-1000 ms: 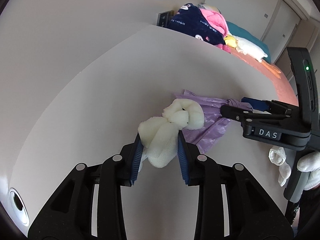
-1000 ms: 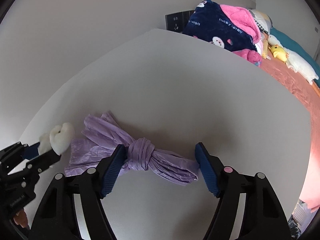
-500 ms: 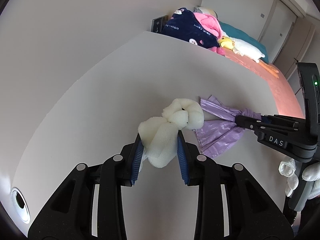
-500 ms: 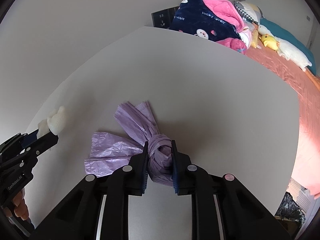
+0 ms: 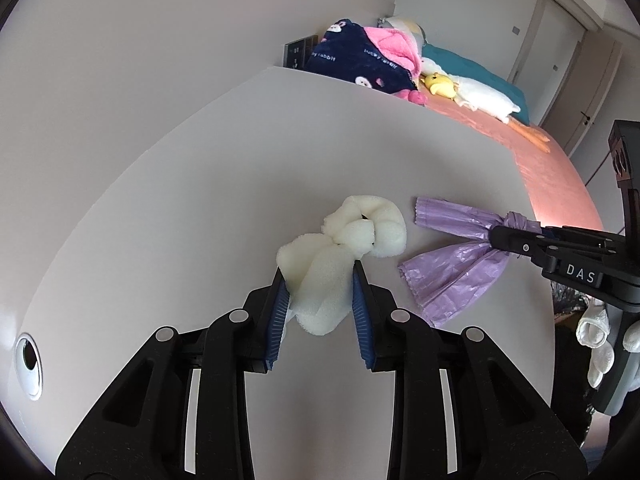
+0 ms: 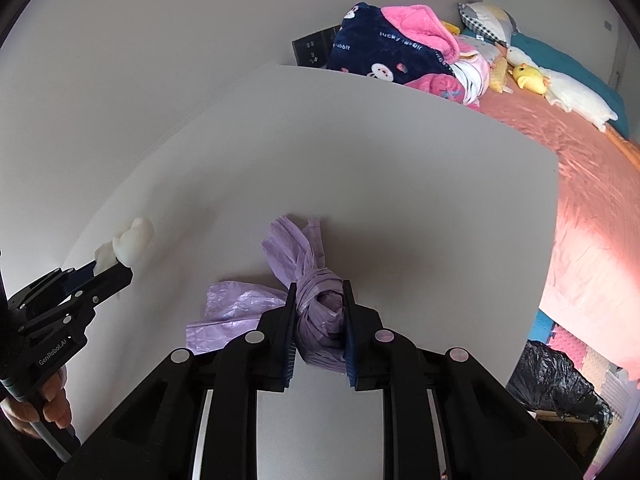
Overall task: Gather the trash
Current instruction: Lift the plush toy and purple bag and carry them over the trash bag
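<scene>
My left gripper [image 5: 320, 280] is shut on a knotted piece of white foam [image 5: 344, 256] and holds it over the white table [image 5: 240, 168]. My right gripper [image 6: 319, 300] is shut on the knot of a purple plastic bag [image 6: 320, 312], whose loose ends hang down to the table. In the left wrist view the purple bag [image 5: 456, 264] and right gripper [image 5: 516, 236] are at the right of the foam. In the right wrist view the left gripper [image 6: 112, 270] with the foam [image 6: 130, 240] is at the far left.
A bed [image 6: 592, 184] with a pink cover, blankets [image 6: 400, 52] and plush toys [image 5: 476, 94] lies beyond the table. A bin lined with a black bag [image 6: 556, 388] stands on the floor at lower right. A cable hole [image 5: 28, 364] is in the table's left corner.
My right gripper has closed on the purple bag's knot and lifted and drawn it to the right, away from the foam. My left gripper keeps its hold on the foam.
</scene>
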Action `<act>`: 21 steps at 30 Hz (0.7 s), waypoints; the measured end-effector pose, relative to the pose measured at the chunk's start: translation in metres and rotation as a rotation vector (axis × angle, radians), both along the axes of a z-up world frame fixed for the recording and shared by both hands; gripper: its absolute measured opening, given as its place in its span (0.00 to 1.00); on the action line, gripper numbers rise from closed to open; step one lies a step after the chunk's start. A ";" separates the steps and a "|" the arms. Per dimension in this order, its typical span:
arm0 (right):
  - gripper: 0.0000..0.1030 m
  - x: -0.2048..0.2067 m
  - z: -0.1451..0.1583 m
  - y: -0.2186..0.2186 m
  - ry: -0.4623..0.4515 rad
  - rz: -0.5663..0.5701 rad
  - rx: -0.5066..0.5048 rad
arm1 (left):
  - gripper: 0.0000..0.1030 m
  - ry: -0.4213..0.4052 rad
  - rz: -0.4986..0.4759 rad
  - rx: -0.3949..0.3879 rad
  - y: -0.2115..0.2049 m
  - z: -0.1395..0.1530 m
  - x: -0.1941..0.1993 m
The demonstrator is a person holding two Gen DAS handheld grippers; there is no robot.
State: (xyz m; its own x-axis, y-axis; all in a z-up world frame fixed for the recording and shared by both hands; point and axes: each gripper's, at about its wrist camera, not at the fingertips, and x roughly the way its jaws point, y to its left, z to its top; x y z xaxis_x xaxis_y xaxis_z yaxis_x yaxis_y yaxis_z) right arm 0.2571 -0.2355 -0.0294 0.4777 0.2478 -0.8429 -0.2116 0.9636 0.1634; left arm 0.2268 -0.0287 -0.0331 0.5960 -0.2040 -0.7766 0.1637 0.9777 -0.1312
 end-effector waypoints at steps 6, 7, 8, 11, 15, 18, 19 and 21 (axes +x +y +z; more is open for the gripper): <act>0.20 -0.022 0.011 -0.017 -0.018 -0.009 0.016 | 0.29 0.006 -0.016 0.006 -0.015 0.005 -0.019; 0.20 -0.025 0.012 -0.020 -0.019 -0.012 0.019 | 0.29 0.005 -0.018 0.007 -0.017 0.006 -0.023; 0.20 -0.029 0.013 -0.022 -0.019 -0.013 0.021 | 0.29 0.004 -0.020 0.007 -0.019 0.008 -0.026; 0.20 -0.040 0.017 -0.030 -0.023 -0.018 0.029 | 0.29 -0.002 -0.028 0.011 -0.026 0.013 -0.036; 0.20 -0.056 0.025 -0.042 -0.038 -0.027 0.042 | 0.29 -0.011 -0.036 0.009 -0.035 0.020 -0.049; 0.20 -0.068 0.031 -0.050 -0.050 -0.034 0.053 | 0.29 -0.019 -0.042 0.009 -0.043 0.026 -0.059; 0.20 -0.072 0.033 -0.054 -0.054 -0.036 0.057 | 0.29 -0.020 -0.046 0.006 -0.045 0.027 -0.062; 0.20 -0.079 0.036 -0.059 -0.061 -0.043 0.059 | 0.29 -0.024 -0.052 0.006 -0.050 0.030 -0.069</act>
State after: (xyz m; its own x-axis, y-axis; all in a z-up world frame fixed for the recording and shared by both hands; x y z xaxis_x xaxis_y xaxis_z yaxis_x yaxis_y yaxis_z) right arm 0.1783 -0.2946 0.0070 0.5387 0.2742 -0.7966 -0.1815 0.9611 0.2081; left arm 0.1577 -0.0791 -0.0027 0.6036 -0.2307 -0.7632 0.2171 0.9686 -0.1211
